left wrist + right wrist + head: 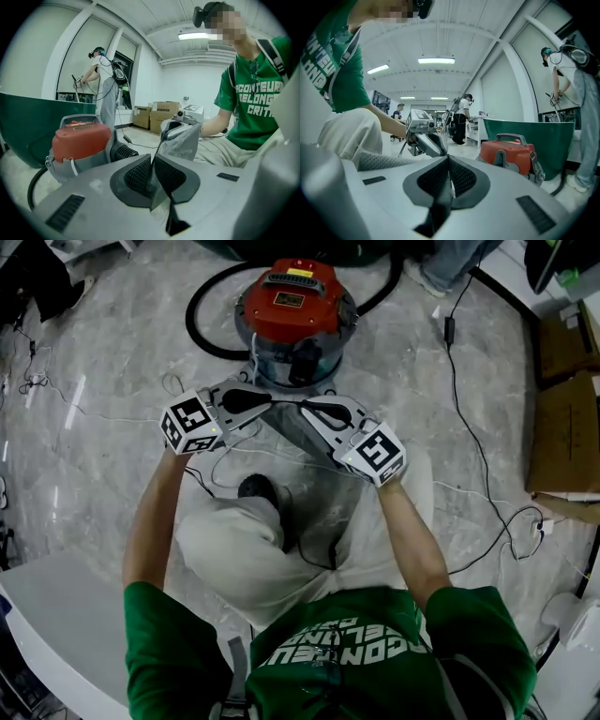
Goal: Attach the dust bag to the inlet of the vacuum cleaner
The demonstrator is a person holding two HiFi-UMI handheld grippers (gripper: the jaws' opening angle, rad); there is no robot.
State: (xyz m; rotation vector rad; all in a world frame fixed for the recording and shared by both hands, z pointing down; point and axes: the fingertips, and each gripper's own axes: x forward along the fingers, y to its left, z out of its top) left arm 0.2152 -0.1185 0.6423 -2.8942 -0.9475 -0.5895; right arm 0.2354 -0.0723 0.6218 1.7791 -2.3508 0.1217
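left claw (267, 401) and right claw (307, 407) each pinch the bag (298, 432), likely spreading its mouth toward the vacuum (292, 306) for fitting.

Premises: an open-plan indoor test lab, not a dwelling. Grounds for finding: polished grey stone-pattern floor (103, 352) strewn with loose cables (473, 427); cardboard boxes (161, 115) stacked against a white wall (187, 84); ceiling strip lights (436, 61) set in rows; a green partition (520, 136) dividing the room. One person (101, 70) stands wearing head-mounted gear and a pack on the back; a second person (461, 117) stands at a white surface (477, 125). A red vacuum cleaner (295, 310) stands directly on the floor among the cables
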